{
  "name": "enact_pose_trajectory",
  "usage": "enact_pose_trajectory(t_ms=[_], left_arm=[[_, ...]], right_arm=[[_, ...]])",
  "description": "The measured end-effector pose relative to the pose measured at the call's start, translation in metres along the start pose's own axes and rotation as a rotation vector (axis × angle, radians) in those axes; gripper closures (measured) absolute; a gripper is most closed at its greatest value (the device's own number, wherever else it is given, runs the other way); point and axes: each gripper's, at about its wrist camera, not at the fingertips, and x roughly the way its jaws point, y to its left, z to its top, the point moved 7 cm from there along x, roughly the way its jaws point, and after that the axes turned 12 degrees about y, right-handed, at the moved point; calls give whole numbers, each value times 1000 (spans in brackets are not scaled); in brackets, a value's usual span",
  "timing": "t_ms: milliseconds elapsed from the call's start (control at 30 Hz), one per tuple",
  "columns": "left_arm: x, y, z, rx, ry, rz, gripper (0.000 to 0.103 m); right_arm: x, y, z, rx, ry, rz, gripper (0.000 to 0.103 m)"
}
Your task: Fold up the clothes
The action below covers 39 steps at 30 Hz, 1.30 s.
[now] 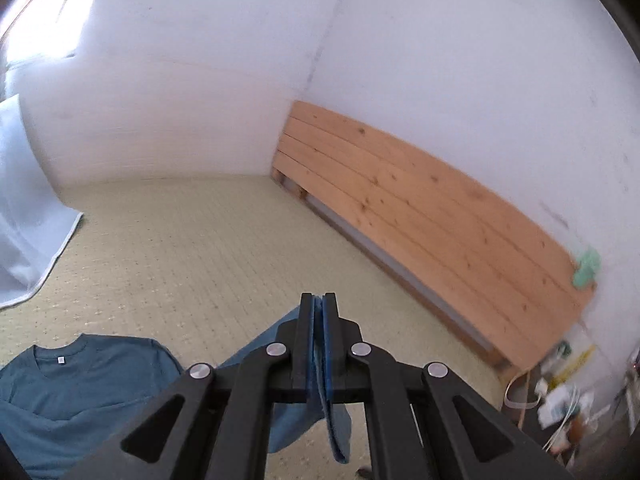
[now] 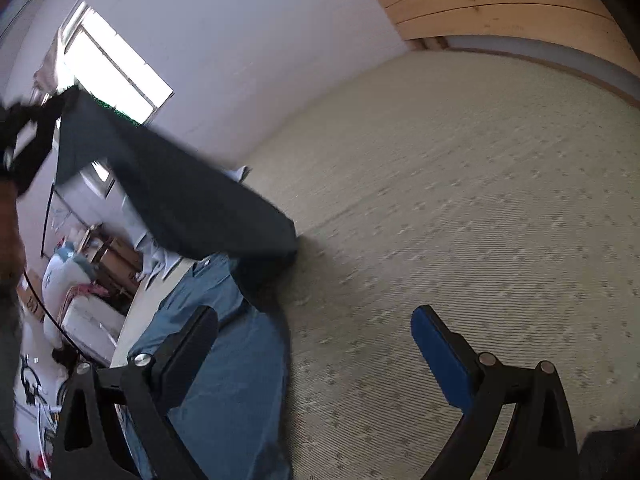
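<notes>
A teal-blue T-shirt (image 1: pixel 80 384) lies on the beige patterned mattress (image 1: pixel 192 248), its collar and white label facing up. My left gripper (image 1: pixel 319 300) is shut on a fold of the shirt's fabric, which hangs down between and below the blue pads (image 1: pixel 330 344). In the right wrist view the lifted part of the shirt (image 2: pixel 180 184) rises dark and taut toward the left gripper (image 2: pixel 28 132) at the upper left. The rest of the shirt (image 2: pixel 224 380) stays flat. My right gripper (image 2: pixel 316 316) stands open, with nothing between its fingers, just above the mattress beside the shirt's edge.
A wooden headboard (image 1: pixel 420 208) runs along the white wall on the right. A white cloth (image 1: pixel 24 208) drapes over the mattress's left side. Boxes, bags and cables (image 2: pixel 80 300) crowd the floor beyond the mattress edge, below a bright window (image 2: pixel 116 68).
</notes>
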Motion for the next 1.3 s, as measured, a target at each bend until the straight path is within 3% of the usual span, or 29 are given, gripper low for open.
enact_pose_trajectory(t_ms=[300, 433, 667, 767, 833, 967, 1067, 1133, 1267, 1300], left_arm=[[-42, 73, 22, -250, -109, 25, 101], [-60, 79, 28, -242, -122, 59, 101], [-91, 94, 42, -235, -135, 119, 101], [-96, 105, 42, -248, -132, 139, 101], [-100, 116, 39, -266, -132, 149, 101], [-116, 144, 27, -308, -143, 177, 101], [-126, 170, 14, -348, -147, 206, 101], [-130, 194, 1, -379, -142, 233, 101], [-136, 246, -27, -463, -122, 304, 101], [-137, 261, -36, -485, -119, 328, 101]], right_arm=[[57, 40, -8, -161, 53, 12, 3], [92, 58, -7, -218, 84, 23, 3], [154, 73, -11, -343, 167, -52, 4], [170, 79, -12, -388, 189, -68, 8], [178, 83, -13, -410, 201, -86, 17], [191, 88, -17, -440, 221, -111, 18], [202, 85, -20, -429, 242, -131, 25], [208, 78, -21, -417, 262, -172, 43], [212, 69, -21, -408, 268, -230, 62], [212, 66, -20, -407, 268, -246, 75]])
